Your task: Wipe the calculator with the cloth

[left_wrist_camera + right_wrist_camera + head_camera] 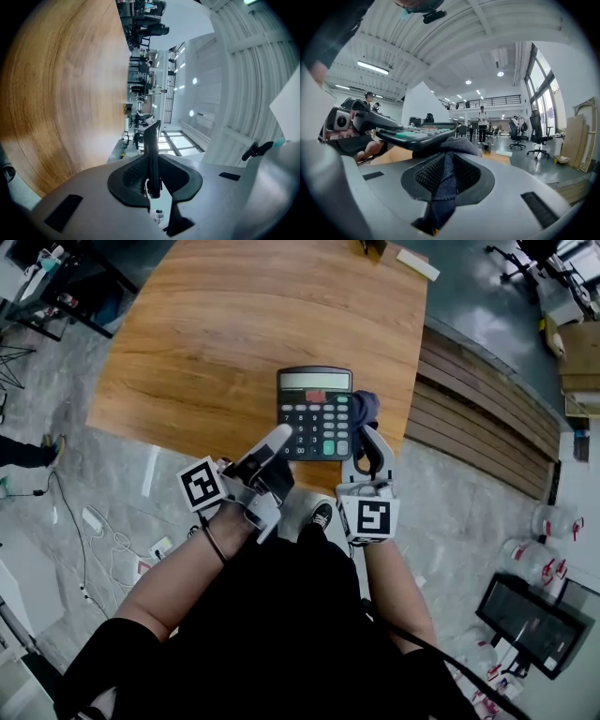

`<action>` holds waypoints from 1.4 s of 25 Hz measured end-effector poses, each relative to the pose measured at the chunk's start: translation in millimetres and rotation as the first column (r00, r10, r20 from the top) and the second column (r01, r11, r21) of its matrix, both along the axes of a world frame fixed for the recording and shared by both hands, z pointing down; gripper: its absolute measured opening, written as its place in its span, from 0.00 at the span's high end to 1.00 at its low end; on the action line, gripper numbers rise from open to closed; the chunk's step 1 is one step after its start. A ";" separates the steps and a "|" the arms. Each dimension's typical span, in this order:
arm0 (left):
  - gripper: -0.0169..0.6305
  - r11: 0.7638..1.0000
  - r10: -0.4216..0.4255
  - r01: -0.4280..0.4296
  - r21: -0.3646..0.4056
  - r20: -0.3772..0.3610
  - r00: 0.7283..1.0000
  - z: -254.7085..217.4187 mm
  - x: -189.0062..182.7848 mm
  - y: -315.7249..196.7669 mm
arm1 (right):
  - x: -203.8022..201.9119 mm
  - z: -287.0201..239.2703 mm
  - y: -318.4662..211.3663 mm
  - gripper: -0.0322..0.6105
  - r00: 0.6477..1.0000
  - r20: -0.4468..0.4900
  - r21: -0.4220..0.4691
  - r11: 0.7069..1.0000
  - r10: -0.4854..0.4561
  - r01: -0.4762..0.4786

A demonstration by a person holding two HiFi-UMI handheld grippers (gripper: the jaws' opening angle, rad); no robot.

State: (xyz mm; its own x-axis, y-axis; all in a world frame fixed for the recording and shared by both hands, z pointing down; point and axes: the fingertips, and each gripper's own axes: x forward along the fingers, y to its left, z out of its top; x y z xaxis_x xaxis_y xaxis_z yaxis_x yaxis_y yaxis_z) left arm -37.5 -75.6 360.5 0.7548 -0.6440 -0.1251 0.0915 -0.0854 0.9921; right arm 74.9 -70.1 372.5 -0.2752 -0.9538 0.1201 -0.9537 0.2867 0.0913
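With the left fingers [277, 439], clamps the near left corner of the one calculator [314, 413], seen edge-on between them. With the right fingers [383, 451], pinches the one dark blue cloth [364, 409], bunched just ahead of them against the calculator's right edge. Holds the left pair rolled onto its side, the right pair level, both forearms [178, 577] stretched forward toward the one table [206, 343].

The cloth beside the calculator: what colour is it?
The cloth is dark blue with a denim-like weave. It shows best in the right gripper view.
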 end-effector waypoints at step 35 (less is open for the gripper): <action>0.87 0.989 0.134 -0.107 -0.101 0.306 0.943 175.0 22.3 -26.1 | 84.6 139.8 14.8 0.86 0.958 -0.047 -0.368 0.887 0.283 -0.280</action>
